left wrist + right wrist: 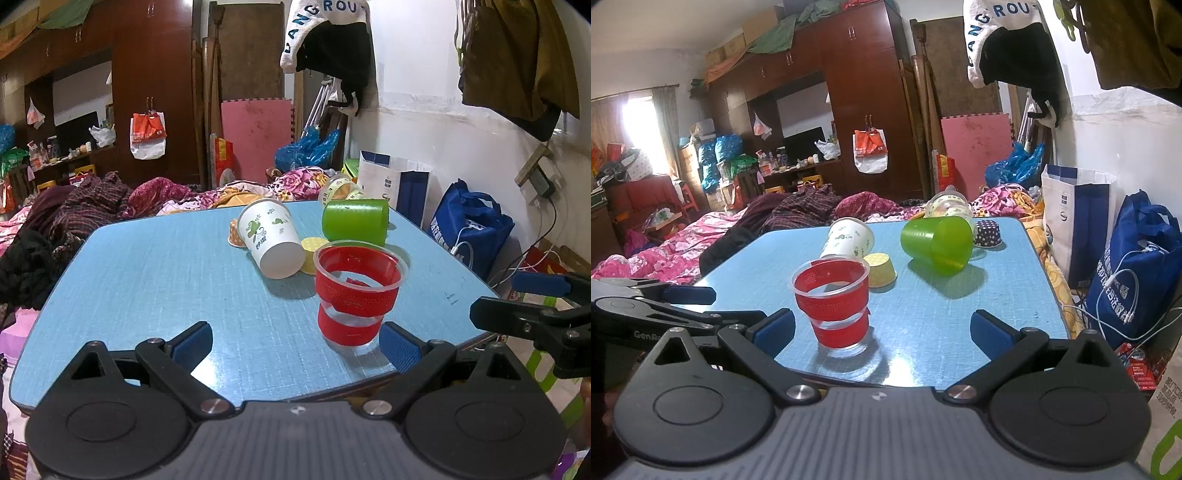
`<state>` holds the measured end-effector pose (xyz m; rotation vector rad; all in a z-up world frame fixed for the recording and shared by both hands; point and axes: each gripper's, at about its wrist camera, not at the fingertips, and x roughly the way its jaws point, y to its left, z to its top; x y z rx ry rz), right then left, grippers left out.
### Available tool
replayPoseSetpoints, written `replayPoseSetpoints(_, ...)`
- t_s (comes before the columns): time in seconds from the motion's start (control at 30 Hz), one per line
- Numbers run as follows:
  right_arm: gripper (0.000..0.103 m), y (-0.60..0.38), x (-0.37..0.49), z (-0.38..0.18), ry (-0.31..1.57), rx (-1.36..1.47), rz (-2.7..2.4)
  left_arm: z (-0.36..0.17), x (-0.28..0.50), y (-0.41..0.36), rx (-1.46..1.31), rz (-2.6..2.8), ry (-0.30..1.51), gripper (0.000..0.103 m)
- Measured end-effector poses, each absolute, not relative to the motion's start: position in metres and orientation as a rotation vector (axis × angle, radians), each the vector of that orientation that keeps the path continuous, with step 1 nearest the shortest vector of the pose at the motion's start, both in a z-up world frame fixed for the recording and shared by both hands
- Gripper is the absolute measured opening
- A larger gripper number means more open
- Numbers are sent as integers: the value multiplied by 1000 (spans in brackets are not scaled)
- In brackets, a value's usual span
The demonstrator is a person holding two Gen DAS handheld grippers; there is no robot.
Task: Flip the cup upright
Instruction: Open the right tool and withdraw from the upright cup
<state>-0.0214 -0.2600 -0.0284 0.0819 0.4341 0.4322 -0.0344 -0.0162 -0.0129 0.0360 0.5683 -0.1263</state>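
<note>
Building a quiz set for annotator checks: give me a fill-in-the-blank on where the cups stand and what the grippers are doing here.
1. The red-taped clear cup stands ____ on the blue table.
2. The green cup lies on its ____.
3. The left gripper and right gripper are both ____, holding nothing.
4. The small yellow cup sits between the red-taped clear cup and the ____ paper cup.

Missing words: upright; side; open; white
</note>
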Motion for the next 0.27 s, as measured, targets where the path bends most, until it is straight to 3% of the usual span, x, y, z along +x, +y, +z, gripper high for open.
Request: replayPoseSetpoints(0.27,102,-260,-21,-29,432,82,432,-13,-34,-18,37,-121,570,98)
